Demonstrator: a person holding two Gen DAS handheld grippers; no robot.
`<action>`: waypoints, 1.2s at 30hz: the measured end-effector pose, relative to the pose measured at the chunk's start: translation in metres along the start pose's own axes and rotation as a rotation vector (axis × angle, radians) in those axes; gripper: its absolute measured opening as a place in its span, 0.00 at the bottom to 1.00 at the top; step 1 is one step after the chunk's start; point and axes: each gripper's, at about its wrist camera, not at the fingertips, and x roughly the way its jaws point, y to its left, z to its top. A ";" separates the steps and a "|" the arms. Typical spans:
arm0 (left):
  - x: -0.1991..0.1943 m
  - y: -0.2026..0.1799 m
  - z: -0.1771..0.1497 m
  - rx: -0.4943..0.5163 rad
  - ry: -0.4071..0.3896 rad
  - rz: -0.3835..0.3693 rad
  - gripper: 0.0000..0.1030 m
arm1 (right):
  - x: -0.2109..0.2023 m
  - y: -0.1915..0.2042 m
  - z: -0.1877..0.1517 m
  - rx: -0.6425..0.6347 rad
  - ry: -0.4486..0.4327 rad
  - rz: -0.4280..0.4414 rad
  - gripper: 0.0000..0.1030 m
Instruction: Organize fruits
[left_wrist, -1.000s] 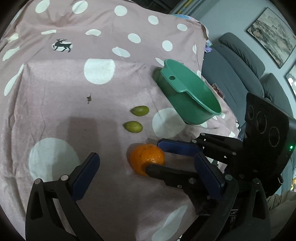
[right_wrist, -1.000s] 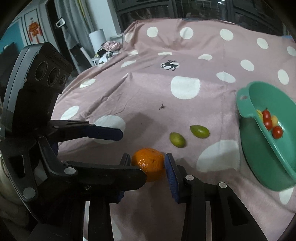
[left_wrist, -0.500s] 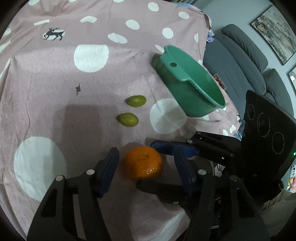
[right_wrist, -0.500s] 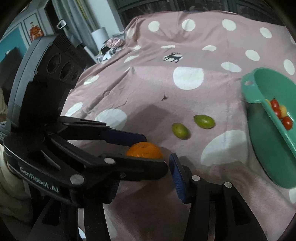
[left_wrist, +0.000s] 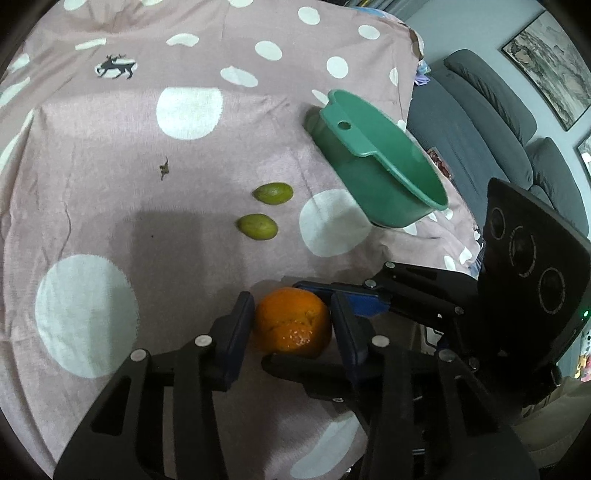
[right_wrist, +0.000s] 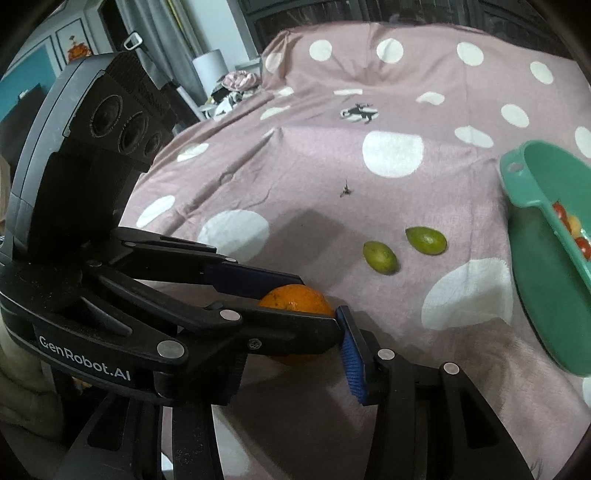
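Note:
An orange (left_wrist: 291, 323) lies on the pink polka-dot cloth (left_wrist: 110, 166). My left gripper (left_wrist: 291, 325) is shut on it, a blue pad touching each side. My right gripper (right_wrist: 295, 347) also stands around the orange (right_wrist: 295, 301); its right pad sits close to the fruit and the left gripper's finger hides its left pad. Two small green fruits (left_wrist: 257, 226) (left_wrist: 274, 192) lie beyond the orange. A green bowl (left_wrist: 384, 177) stands at the right, with small red and yellow fruits (right_wrist: 574, 230) inside.
A grey sofa (left_wrist: 480, 122) stands past the table's right edge. A small dark speck (left_wrist: 163, 170) lies on the cloth. The cloth hangs over the table's far edge.
My left gripper has moved in and closed its pads on the orange. My right gripper has stayed around the same orange, now crossed by the left gripper's fingers.

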 end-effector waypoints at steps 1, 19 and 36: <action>-0.002 -0.002 0.000 0.005 -0.008 0.003 0.41 | -0.003 0.001 0.000 -0.001 -0.011 -0.001 0.45; -0.015 -0.074 0.032 0.182 -0.102 0.036 0.41 | -0.074 -0.010 0.005 0.004 -0.208 -0.076 0.45; 0.020 -0.133 0.072 0.359 -0.110 0.000 0.41 | -0.123 -0.061 -0.005 0.083 -0.350 -0.189 0.45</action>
